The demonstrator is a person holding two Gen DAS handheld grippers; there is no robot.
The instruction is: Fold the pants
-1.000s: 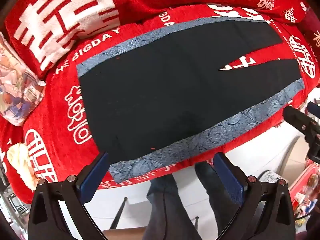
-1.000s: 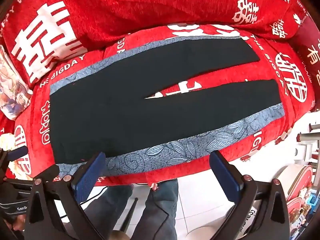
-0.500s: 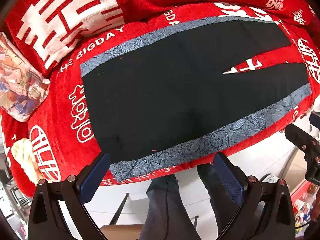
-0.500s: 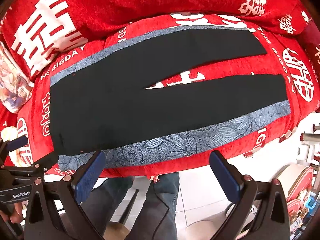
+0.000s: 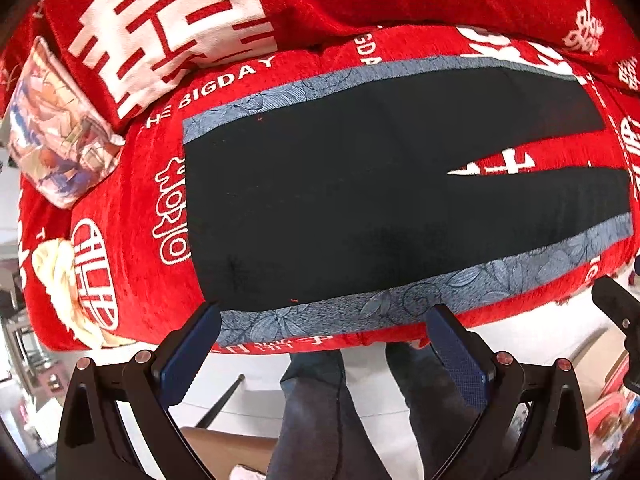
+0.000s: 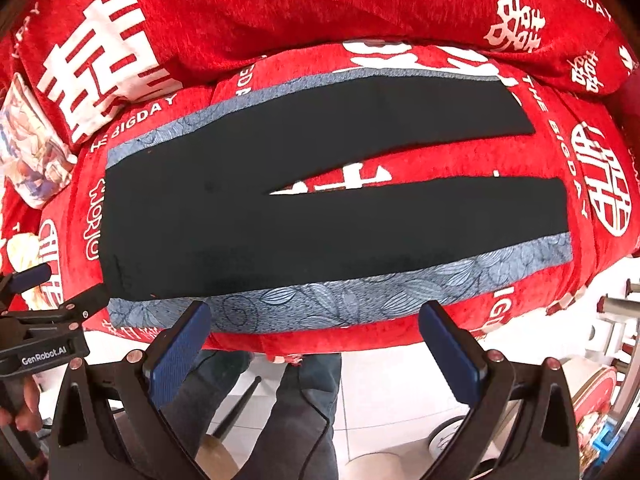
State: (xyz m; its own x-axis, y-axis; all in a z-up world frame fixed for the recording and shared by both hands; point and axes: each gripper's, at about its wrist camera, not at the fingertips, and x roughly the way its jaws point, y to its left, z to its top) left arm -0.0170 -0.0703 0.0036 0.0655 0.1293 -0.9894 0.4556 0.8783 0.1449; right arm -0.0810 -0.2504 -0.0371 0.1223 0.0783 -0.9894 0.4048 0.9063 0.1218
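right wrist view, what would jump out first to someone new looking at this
The black pants with blue patterned side stripes, spread flat with the legs splayed toward the right, fill the middle. Under them lies a bright red sofa cover printed with big white characters. Both open grippers, left and right, hover at the sofa's near edge.

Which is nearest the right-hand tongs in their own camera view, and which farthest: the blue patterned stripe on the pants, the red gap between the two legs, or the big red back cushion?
1. Blue leaf-patterned side stripe: just ahead of the right tongs, at the sofa's front edge.
2. Red gap between the black legs: mid-seat.
3. Red back cushion with white characters: at the back.
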